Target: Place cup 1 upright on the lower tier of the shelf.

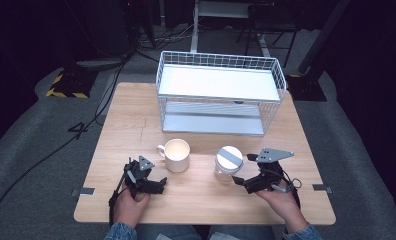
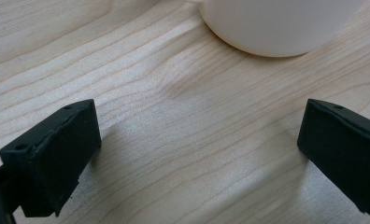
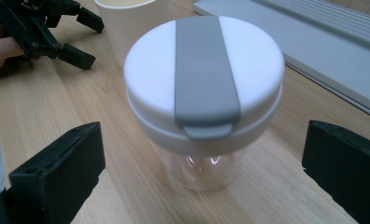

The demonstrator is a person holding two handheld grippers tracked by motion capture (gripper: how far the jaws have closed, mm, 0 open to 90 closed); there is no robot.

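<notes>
Right gripper jaws wide around the lidded glass jar — left gripper wide too, just short of the white mug

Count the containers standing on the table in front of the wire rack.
2. A cream mug stands left of centre, near the left claw. A clear jar with a white lid stands to its right, before the open right claw.
</notes>
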